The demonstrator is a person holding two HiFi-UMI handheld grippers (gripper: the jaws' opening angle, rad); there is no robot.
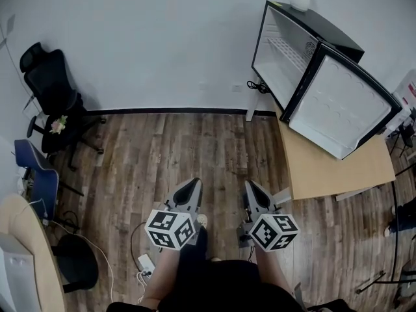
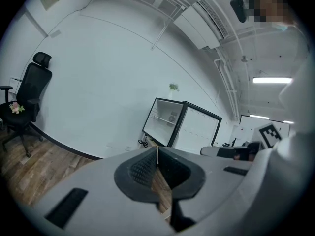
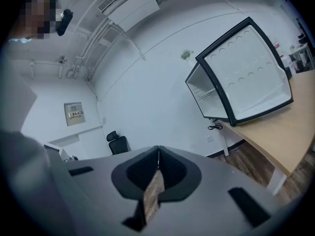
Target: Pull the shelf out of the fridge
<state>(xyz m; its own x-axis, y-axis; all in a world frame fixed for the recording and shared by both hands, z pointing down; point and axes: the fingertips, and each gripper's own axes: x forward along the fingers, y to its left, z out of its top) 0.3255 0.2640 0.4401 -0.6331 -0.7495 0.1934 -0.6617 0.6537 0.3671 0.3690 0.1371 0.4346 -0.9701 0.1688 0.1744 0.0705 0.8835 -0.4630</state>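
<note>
Both tongs are pressed together, pinching nothing: left gripper (image 1: 193, 186) at 6 o'clock and right gripper (image 1: 252, 188) just beside it, over the wood floor (image 1: 195, 145). Far off at 2 o'clock, the fridge (image 1: 276, 77) stands open on a table (image 1: 325, 168), with the shelf (image 1: 288, 52) inside.

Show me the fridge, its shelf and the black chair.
fridge (image 1: 328, 39): head view, on its black outer side.
shelf (image 1: 288, 49): head view, on the white wire grid inside the fridge.
chair (image 1: 51, 78): head view, on the backrest.
</note>
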